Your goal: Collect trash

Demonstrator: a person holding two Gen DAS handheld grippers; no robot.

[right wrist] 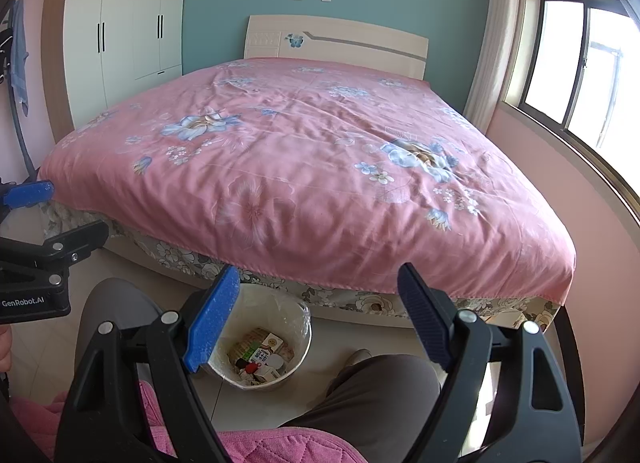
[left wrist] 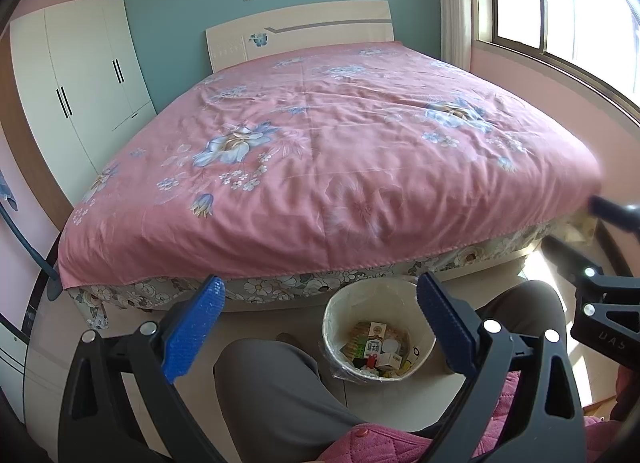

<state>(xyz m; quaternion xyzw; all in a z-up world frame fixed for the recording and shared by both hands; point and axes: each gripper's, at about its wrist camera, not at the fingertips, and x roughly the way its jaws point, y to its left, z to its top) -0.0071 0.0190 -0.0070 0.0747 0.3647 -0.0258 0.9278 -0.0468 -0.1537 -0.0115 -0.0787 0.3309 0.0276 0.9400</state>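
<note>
A round cream waste bin (left wrist: 340, 305) lined with clear plastic stands on the floor at the foot of the bed, between my knees. It holds trash (left wrist: 378, 347): small cartons, wrappers and a white lid. The bin (right wrist: 298, 313) and its trash (right wrist: 262, 351) also show in the right wrist view. My left gripper (left wrist: 318, 303) is open and empty, held above the bin and my lap. My right gripper (right wrist: 318, 291) is open and empty, also above the bin. Each gripper shows at the edge of the other's view.
A large bed with a pink floral cover (left wrist: 320, 143) fills the room ahead. A white wardrobe (left wrist: 76, 91) stands at the left, a window (right wrist: 580, 63) at the right. My grey-trousered knees (left wrist: 280, 383) flank the bin. Pale tiled floor lies below.
</note>
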